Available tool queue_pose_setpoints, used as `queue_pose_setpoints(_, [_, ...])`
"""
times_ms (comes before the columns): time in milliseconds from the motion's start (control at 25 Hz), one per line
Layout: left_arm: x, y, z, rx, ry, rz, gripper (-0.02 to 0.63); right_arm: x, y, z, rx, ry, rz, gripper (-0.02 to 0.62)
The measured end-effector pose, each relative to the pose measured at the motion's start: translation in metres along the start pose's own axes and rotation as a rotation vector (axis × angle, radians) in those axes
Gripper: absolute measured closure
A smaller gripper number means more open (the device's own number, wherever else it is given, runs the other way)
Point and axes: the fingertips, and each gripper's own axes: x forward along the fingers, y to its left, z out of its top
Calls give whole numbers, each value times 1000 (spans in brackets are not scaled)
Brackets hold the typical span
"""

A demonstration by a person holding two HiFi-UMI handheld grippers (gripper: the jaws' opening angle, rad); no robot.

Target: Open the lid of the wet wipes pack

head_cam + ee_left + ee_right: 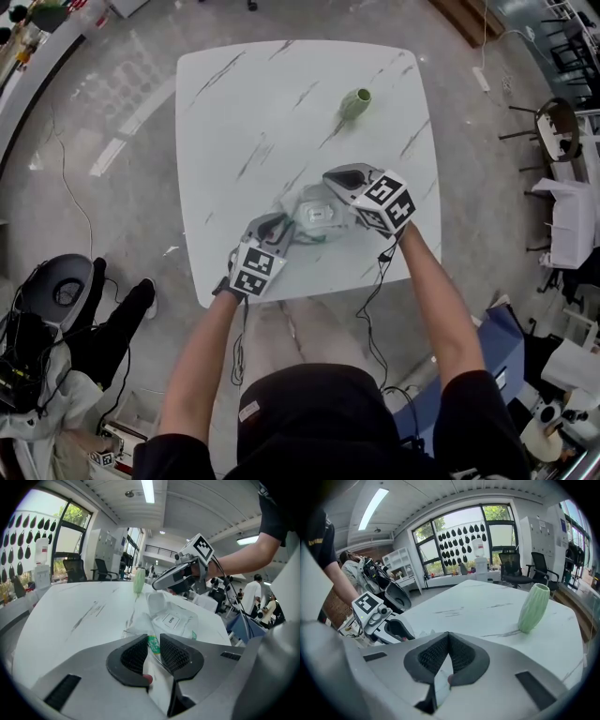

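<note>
The room is a wide bright hall with desks and office chairs behind; I work on a white table (234, 112) with grey veins, and a ribbed green vase (355, 103) stands well beyond both grippers. The wet wipes pack (314, 217) lies between the two grippers, just in front of the left gripper (153, 644); its jaws are a little apart and pressed on the near end of the pack, where the film has green print. The right gripper (447, 651) is fully closed at the far end of the pack; a thin white flap (441, 681) is pinched between its pads, and I cannot tell whether this is the lid's free edge or only the end of the film. The lid (171, 619), a white square with the word OPEN, sits on top of the pack, ahead of the left jaws.

I judge the pack light and soft; the film is smooth, so it can slip or crumple under the pads, and the whole pack will rise if only one end is held. The lid looks a little stiffer; I would take it at its free edge, hold the pack down by the end seam, and peel slowly.
</note>
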Motion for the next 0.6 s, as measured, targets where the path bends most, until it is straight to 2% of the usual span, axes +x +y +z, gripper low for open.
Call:
queue_pose_setpoints(200, [-1, 0, 1, 0, -2, 0, 509, 5, -8, -1, 57, -18, 7, 595])
queue_pose_setpoints(600, [0, 1, 0, 2, -2, 1, 509, 21, -21, -9, 89, 1, 6, 595])
